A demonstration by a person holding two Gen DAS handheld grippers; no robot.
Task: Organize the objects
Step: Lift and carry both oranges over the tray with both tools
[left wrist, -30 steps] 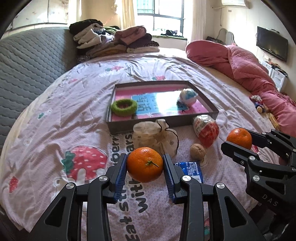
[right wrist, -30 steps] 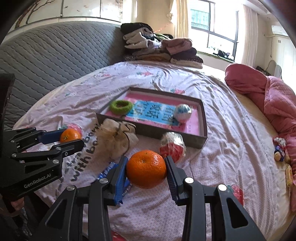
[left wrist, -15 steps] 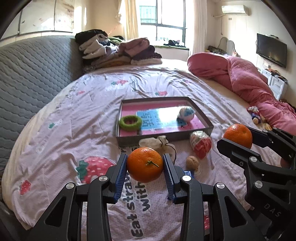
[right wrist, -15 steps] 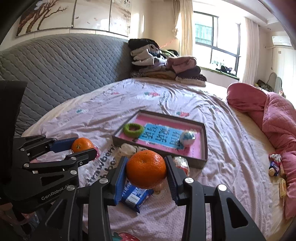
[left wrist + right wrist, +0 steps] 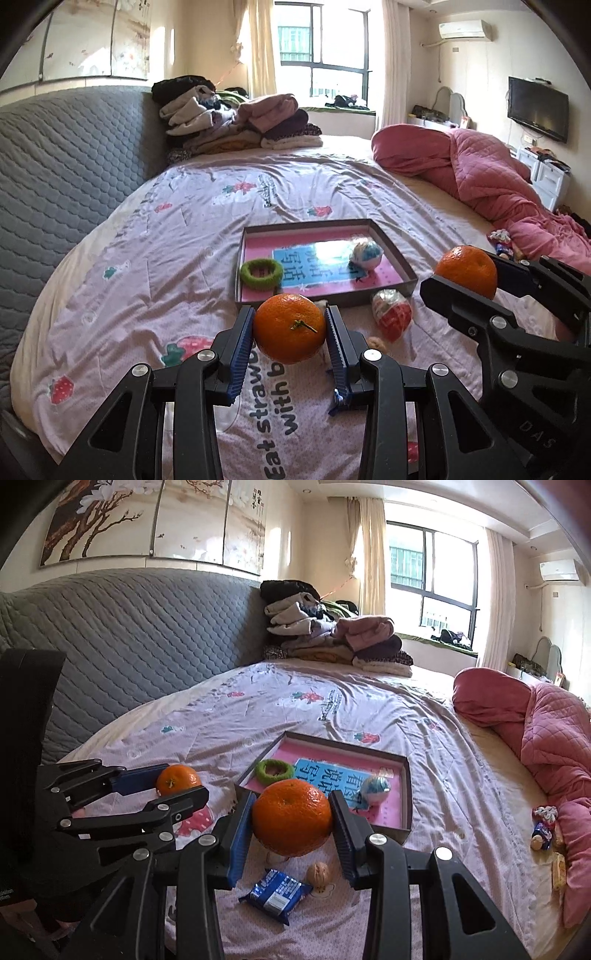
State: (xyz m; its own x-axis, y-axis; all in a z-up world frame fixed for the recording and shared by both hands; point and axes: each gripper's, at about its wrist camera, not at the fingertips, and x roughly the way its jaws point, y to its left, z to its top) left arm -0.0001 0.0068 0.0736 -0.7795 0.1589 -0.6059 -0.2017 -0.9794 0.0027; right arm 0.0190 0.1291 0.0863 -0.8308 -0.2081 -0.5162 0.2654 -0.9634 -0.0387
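Note:
My left gripper [image 5: 290,328] is shut on an orange [image 5: 289,328], held above the bedspread in front of the tray. My right gripper [image 5: 291,818] is shut on a second orange [image 5: 291,818]; it also shows at the right of the left wrist view [image 5: 466,271]. The shallow tray [image 5: 397,258] with a pink and blue floor lies on the bed and holds a green ring [image 5: 261,272] and a blue-white ball [image 5: 366,254]. A red-white wrapped egg [image 5: 391,314], a walnut [image 5: 318,873] and a blue snack packet [image 5: 277,890] lie on the bedspread near the tray.
A pile of folded clothes [image 5: 236,122] sits at the head of the bed by the grey quilted headboard [image 5: 66,166]. A pink quilt [image 5: 480,173] lies along the right side, with small toys and snacks [image 5: 545,827] beside it.
Both grippers have risen and pulled back from the bed with their oranges still held. The tray and loose items now look smaller and farther away.

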